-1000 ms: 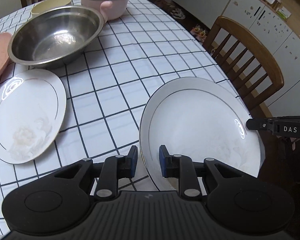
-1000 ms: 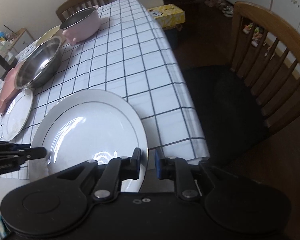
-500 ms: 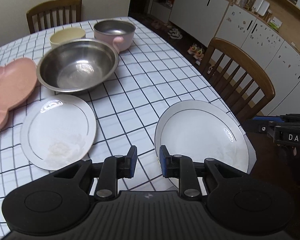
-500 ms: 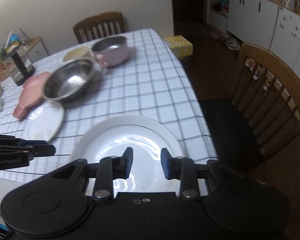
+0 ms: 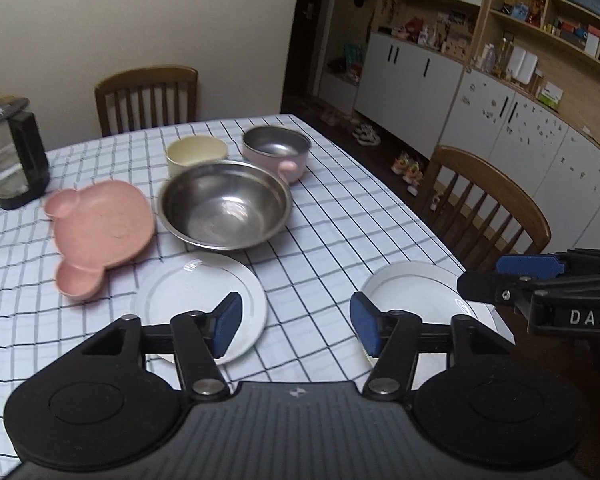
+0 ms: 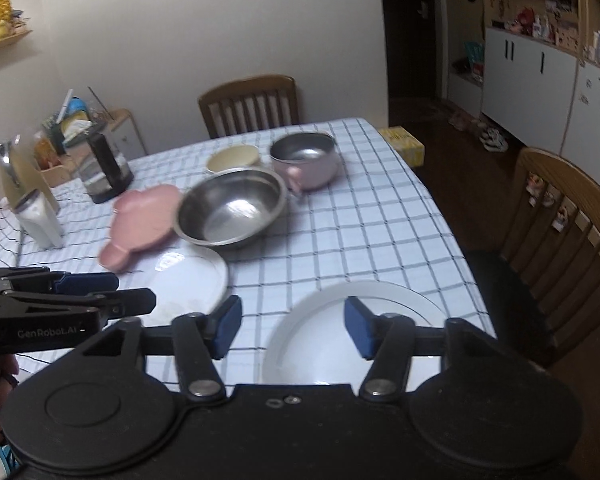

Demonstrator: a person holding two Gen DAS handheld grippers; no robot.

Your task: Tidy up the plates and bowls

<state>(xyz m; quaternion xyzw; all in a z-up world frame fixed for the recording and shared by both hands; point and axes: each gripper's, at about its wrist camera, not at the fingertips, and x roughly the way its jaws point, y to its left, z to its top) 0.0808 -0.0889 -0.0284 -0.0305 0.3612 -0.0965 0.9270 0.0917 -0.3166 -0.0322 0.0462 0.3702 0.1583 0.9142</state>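
A large white plate (image 5: 416, 292) (image 6: 316, 332) lies at the table's near right corner. A smaller white plate (image 5: 192, 300) (image 6: 192, 280) lies to its left. Behind them sit a steel bowl (image 5: 224, 204) (image 6: 232, 208), a pink bear-shaped plate (image 5: 100, 232) (image 6: 144, 220), a cream bowl (image 5: 196, 154) and a pink pot (image 5: 276, 150). My left gripper (image 5: 296, 324) (image 6: 134, 290) hangs above the table's near edge, jaws opening, nothing between them. My right gripper (image 6: 292, 326) (image 5: 480, 276) hovers over the large plate, jaws also opening and holding nothing.
A glass jug (image 5: 12, 156) and a white jar (image 6: 40, 220) stand at the table's far left. One wooden chair (image 5: 496, 204) stands at the right side, another chair (image 5: 148, 96) at the far end. A yellow box (image 6: 404, 144) lies on the floor.
Both grippers have risen and pulled back from the large white plate's rim, and their jaws have spread wide. The plate stays flat on the table.
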